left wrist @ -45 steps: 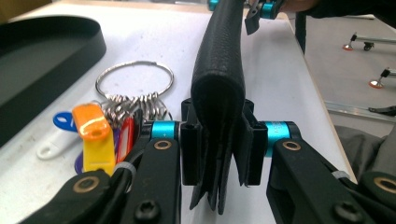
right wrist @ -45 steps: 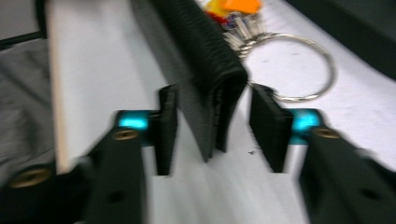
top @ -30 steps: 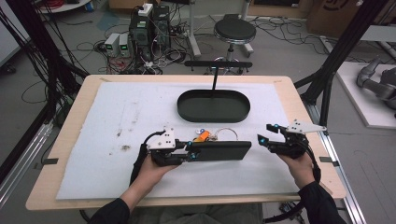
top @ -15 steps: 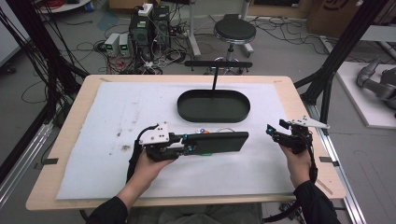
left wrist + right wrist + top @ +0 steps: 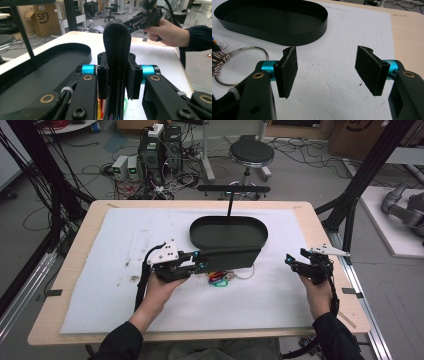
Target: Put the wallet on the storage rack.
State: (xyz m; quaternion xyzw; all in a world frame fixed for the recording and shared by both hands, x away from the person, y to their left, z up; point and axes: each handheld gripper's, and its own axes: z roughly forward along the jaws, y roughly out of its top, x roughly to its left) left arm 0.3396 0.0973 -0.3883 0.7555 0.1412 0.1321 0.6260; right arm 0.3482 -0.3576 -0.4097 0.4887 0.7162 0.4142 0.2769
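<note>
Two hand-held grippers work over a white mat [image 5: 100,295] on a wooden table [image 5: 320,220].

The left gripper [image 5: 200,264] is clamped on one end of a flat black pouch or case [image 5: 230,259], lifted above the mat. In the left gripper view the case [image 5: 117,50] stands on edge between closed jaws.

In the high view the case's long axis runs approx. left-right across the table. The gripped end is at the left, and the free end points right, toward the right gripper [image 5: 295,265]. It hangs just in front of an oval black tray [image 5: 200,235], over a bunch of keys [image 5: 220,277] w/ coloured tags and a wire ring [image 5: 239,53] lying on the mat.

The right gripper is wide open and holds nothing. It is near the mat's right edge, well apart from the case.

Risks, as a judgement:
- The hold is at one end only, so the long free end could sag or swing.
- The case might twist out of the pads.
- Moving back, the case could knock the tray rim.
- If it is lowered now, it would land on the keys.
- A second grip from the right gripper would steady it.
</note>
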